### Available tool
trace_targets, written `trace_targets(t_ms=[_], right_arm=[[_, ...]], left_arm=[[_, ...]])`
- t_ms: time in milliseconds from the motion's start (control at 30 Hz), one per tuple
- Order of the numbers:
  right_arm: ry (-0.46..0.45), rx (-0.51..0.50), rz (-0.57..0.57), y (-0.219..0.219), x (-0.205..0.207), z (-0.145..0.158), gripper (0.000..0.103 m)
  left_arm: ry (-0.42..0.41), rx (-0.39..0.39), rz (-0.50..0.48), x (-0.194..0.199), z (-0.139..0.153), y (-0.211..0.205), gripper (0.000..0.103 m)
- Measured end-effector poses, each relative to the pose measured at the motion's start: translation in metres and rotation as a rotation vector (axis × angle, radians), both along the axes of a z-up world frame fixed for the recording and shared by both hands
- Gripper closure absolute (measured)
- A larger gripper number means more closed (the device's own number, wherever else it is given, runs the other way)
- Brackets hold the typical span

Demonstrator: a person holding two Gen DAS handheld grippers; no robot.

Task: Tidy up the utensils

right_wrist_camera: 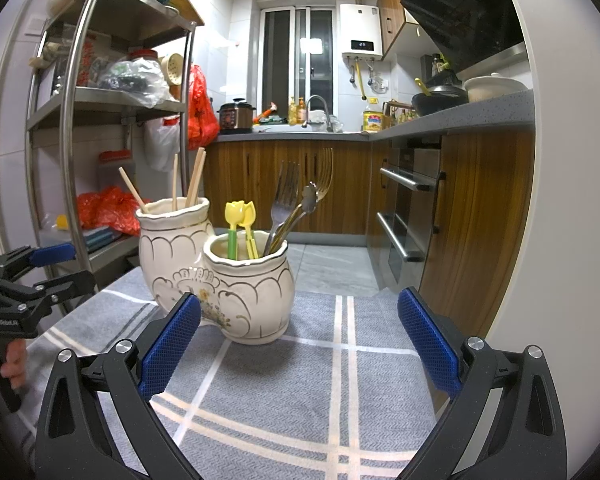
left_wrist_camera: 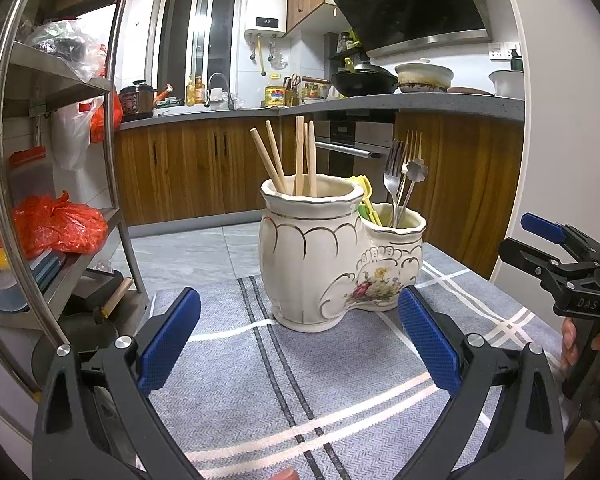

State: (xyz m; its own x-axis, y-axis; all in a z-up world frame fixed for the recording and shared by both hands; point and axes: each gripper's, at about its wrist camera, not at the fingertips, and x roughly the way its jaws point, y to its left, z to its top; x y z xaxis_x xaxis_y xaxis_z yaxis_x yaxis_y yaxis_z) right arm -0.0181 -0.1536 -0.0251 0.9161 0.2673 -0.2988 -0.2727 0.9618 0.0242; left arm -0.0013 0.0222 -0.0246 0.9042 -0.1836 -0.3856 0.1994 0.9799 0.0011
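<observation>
Kitchen scene with wood cabinets behind, and a grey cloth with white and dark stripes (left_wrist_camera: 236,364) spread over the counter. Sitting on it is the cream ceramic double-pot utensil holder with gold trim and a flower print (left_wrist_camera: 320,264). The tall pot has the wooden chopsticks (left_wrist_camera: 300,156), and the short pot has the metal forks (right_wrist_camera: 286,200) plus the yellow tulip-topped picks (right_wrist_camera: 240,220) (cute). Everything looks sorted already, nothing loose on the cloth that I can see.

The left gripper (left_wrist_camera: 298,340) and right gripper (right_wrist_camera: 298,340) both sit in front of the holder, jaws spread wide, holding nothing.

Risk, I'd guess: the holder is top-heavy with tall stuff, so a bumped handle could tip it, or the cloth could slide under it.
</observation>
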Motion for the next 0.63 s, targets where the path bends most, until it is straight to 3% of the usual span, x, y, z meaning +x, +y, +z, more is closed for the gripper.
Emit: trace_targets(t_ms=[633], right_arm=[[0.0, 0.0, 0.0, -0.0007, 0.0002, -0.0003, 0.005]], left_arm=[[-0.002, 0.0, 0.002, -0.0006, 0.0008, 0.0005, 0.006]])
